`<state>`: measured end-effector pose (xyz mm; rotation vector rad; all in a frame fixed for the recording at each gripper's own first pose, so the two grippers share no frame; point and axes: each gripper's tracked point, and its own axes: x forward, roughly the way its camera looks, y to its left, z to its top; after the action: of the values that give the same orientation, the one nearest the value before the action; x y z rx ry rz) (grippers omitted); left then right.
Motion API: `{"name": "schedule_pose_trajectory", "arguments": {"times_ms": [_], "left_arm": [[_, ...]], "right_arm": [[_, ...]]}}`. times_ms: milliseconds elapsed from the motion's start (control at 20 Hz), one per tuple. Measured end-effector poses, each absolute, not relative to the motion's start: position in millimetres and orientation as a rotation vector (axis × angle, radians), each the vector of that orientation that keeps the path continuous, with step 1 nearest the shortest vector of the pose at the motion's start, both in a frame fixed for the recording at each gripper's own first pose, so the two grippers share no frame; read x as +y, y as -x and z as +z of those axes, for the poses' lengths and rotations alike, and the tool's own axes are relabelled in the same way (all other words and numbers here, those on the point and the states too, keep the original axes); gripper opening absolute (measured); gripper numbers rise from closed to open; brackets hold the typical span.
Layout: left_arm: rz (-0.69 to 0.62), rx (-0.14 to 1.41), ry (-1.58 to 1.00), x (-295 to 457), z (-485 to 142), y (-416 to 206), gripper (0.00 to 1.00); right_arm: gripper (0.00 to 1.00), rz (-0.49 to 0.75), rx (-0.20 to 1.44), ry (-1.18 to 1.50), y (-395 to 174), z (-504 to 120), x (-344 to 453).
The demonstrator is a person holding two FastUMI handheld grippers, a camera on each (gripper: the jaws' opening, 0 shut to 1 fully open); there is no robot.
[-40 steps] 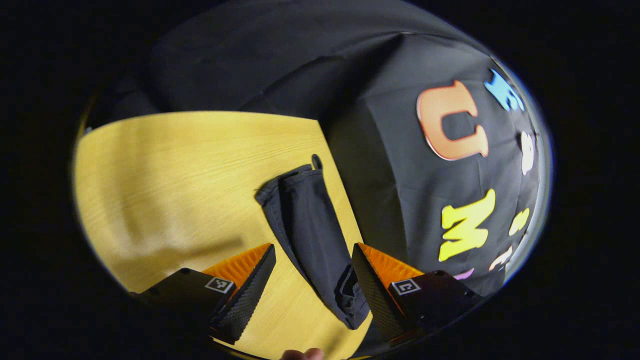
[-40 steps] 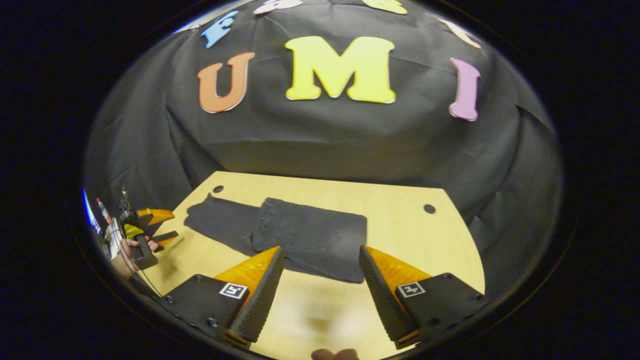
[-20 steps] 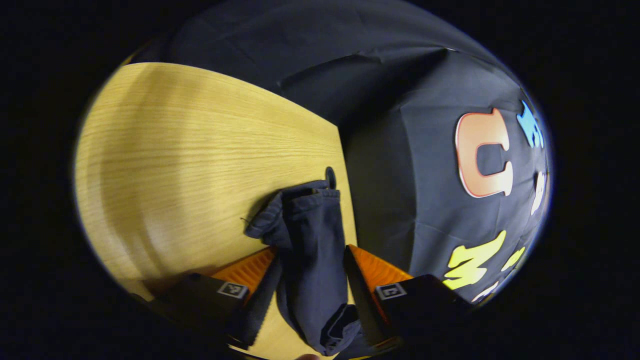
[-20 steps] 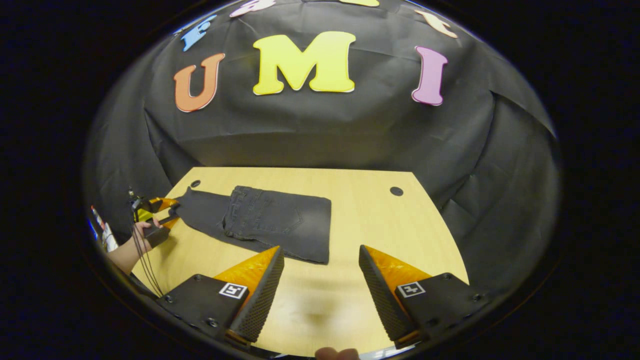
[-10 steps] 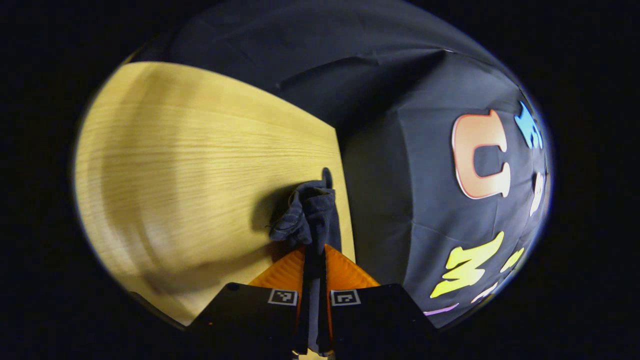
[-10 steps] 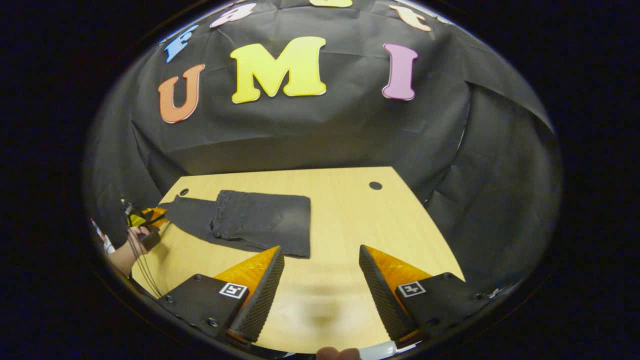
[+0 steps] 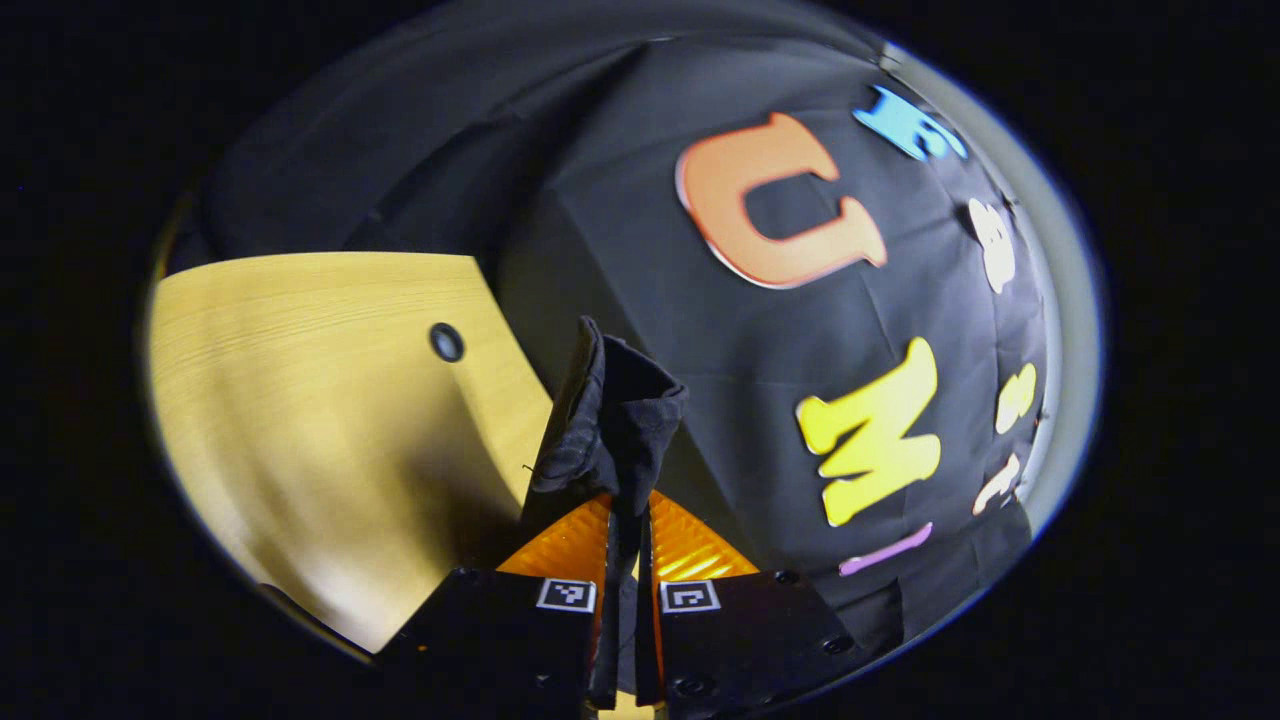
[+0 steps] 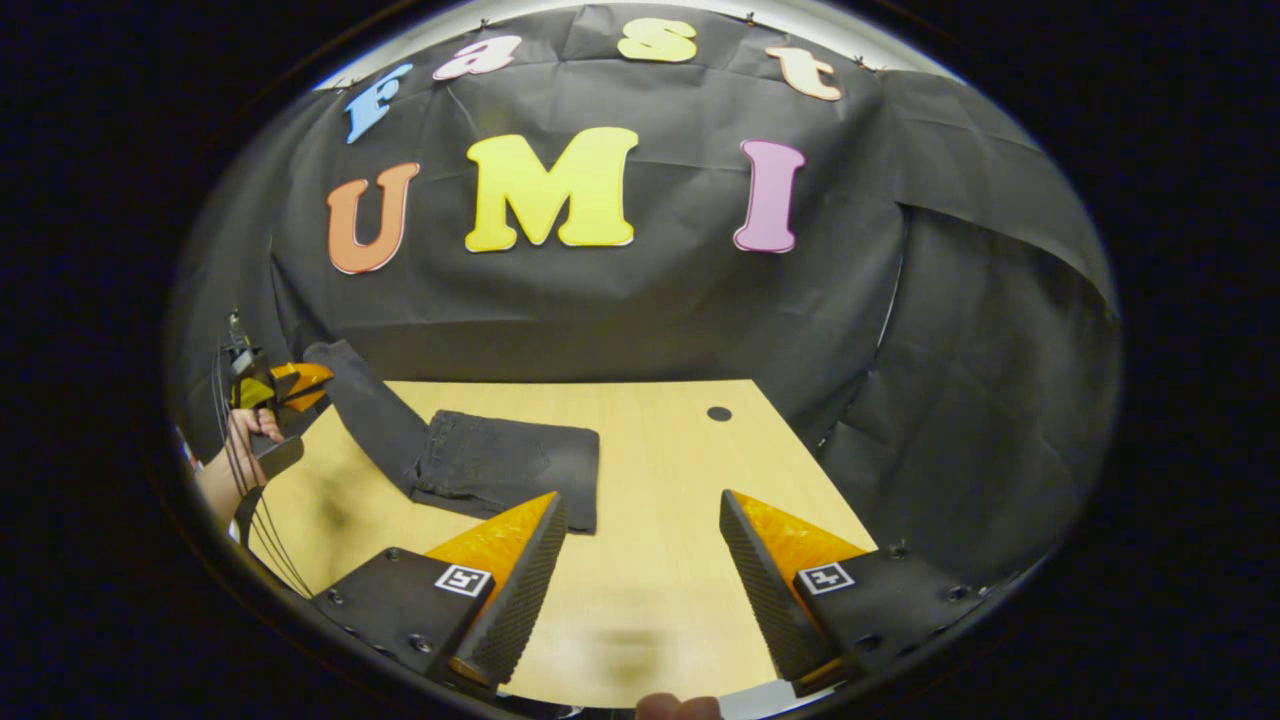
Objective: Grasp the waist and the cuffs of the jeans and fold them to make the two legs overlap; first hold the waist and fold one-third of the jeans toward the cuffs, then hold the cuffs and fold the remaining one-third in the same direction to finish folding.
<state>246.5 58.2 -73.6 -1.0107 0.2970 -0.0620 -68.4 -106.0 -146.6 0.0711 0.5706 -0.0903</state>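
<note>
One jeans, two hand-held grippers

Dim booth, strong fisheye bending at edges; soft shadows cast on worktop; left gripper view slightly blurred.

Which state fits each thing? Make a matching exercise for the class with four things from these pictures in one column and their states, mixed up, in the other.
Things
1. left tool
2. right tool
3. cuffs
4. waist part of the jeans

States
A. lying folded flat on the table
B. open, holding nothing
C. lifted off the table
D. shut on cloth

Pairs: 1-D, 2-B, 3-C, 4-A
</note>
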Motion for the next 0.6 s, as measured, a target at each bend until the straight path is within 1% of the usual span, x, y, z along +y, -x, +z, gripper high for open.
{"name": "schedule_pose_trajectory", "arguments": {"times_ms": [150,250,300,450,500,600], "left_arm": [[-0.166,0.31,0.828,-9.0,-53.9,-249.9,0.1],[-0.226,0.325,0.715,-50.9,-54.0,-246.7,0.09],[-0.246,0.335,0.666,-67.5,-61.9,-248.5,0.1],[-0.277,0.348,0.481,-117.2,-95.0,-255.1,0.1],[-0.289,0.363,0.415,-134.2,-106.2,-252.7,0.09],[-0.305,0.405,0.286,-153.5,-134.5,-249.8,0.1]], "right_arm": [[0.95,-0.147,0.561,-0.087,89.2,-140.1,-128.3],[0.95,-0.201,0.555,-0.094,101.9,-137.1,-148.4],[0.92,-0.23,0.556,-0.097,109.3,-137.2,-159.5],[0.92,-0.314,0.571,-0.112,132.3,-139.9,-189.4],[0.95,-0.339,0.58,-0.119,138.2,-142.2,-198.4],[0.95,-0.376,0.601,-0.129,150.3,-149.4,-209.0]]}}
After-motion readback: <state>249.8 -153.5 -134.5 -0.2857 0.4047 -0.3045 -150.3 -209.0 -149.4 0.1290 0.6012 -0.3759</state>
